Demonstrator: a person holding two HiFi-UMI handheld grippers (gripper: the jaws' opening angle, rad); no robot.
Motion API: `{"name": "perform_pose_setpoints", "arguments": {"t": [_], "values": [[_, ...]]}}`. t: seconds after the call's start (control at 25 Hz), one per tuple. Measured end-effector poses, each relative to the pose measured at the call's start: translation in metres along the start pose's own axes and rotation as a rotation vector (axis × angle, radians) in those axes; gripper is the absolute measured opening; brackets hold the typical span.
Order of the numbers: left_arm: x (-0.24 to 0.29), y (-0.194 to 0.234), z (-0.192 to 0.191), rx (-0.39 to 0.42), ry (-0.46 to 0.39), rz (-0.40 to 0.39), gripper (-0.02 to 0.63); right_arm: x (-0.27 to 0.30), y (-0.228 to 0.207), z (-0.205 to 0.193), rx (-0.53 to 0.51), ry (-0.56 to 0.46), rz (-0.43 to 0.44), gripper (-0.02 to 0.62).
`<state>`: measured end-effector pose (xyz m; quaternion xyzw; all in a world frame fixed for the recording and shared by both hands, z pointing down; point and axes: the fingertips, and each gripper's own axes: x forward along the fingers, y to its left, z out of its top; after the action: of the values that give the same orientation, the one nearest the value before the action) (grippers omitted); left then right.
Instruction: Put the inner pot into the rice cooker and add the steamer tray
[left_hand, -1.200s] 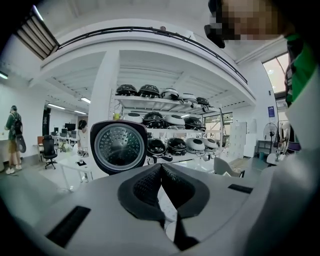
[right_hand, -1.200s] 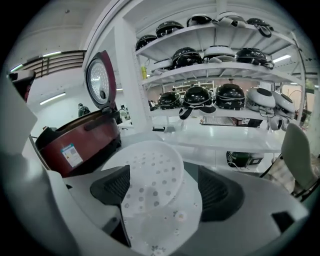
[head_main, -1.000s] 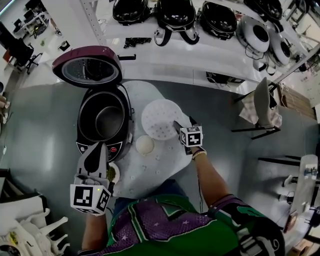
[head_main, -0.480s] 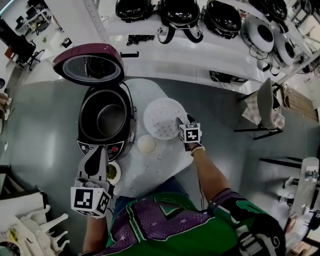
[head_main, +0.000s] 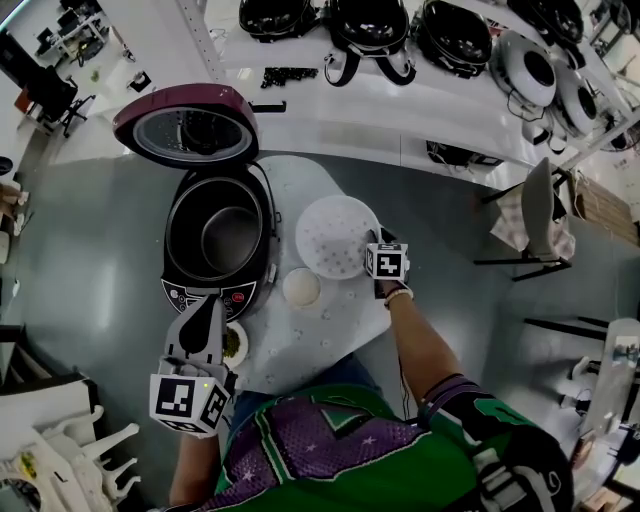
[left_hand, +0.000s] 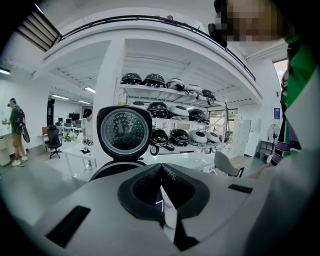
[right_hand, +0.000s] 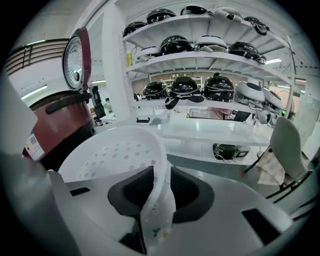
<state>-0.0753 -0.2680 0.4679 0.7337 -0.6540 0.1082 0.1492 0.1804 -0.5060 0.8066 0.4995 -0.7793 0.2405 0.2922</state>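
The dark rice cooker (head_main: 180, 235) stands open on the white table, its lid (head_main: 185, 125) tipped back, with the inner pot (head_main: 228, 238) inside it. Beside it on the right lies the white perforated steamer tray (head_main: 335, 235). My right gripper (head_main: 372, 238) is at the tray's right rim. In the right gripper view the tray (right_hand: 115, 155) has its rim running between the jaws of that gripper (right_hand: 161, 185), which are closing on it. My left gripper (head_main: 210, 302) hovers shut and empty just in front of the cooker's control panel, facing the lid (left_hand: 124, 131).
A small white round thing (head_main: 301, 287) and a little dish of green stuff (head_main: 233, 345) sit on the table (head_main: 300, 345) near me. Shelves with several black cookers (head_main: 365, 25) run along the back. A chair (head_main: 535, 215) stands to the right.
My right gripper has come down a little onto the steamer tray's rim and its jaws have narrowed around it. The left gripper has stayed put.
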Motion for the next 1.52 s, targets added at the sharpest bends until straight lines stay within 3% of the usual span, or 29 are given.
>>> {"name": "perform_pose_setpoints", "arguments": {"t": [0.16, 0.4, 0.96, 1.32, 1.52], "values": [[-0.002, 0.002, -0.001, 0.001, 0.000, 0.002, 0.021, 0.002, -0.003, 0.000, 0.007, 0.013, -0.022, 0.033], [-0.006, 0.009, -0.001, -0.010, -0.005, 0.016, 0.021, 0.005, -0.004, 0.001, 0.100, 0.013, -0.009, 0.012], [-0.017, 0.017, -0.001, -0.027, -0.026, 0.002, 0.021, -0.016, -0.016, 0.008, 0.239, -0.017, -0.011, 0.005], [-0.030, 0.035, 0.003, -0.034, -0.057, -0.023, 0.021, -0.060, -0.030, 0.007, 0.289, -0.053, -0.070, 0.005], [-0.033, 0.044, 0.022, -0.016, -0.087, -0.064, 0.021, -0.095, -0.038, 0.000, 0.366, -0.075, -0.114, 0.005]]}}
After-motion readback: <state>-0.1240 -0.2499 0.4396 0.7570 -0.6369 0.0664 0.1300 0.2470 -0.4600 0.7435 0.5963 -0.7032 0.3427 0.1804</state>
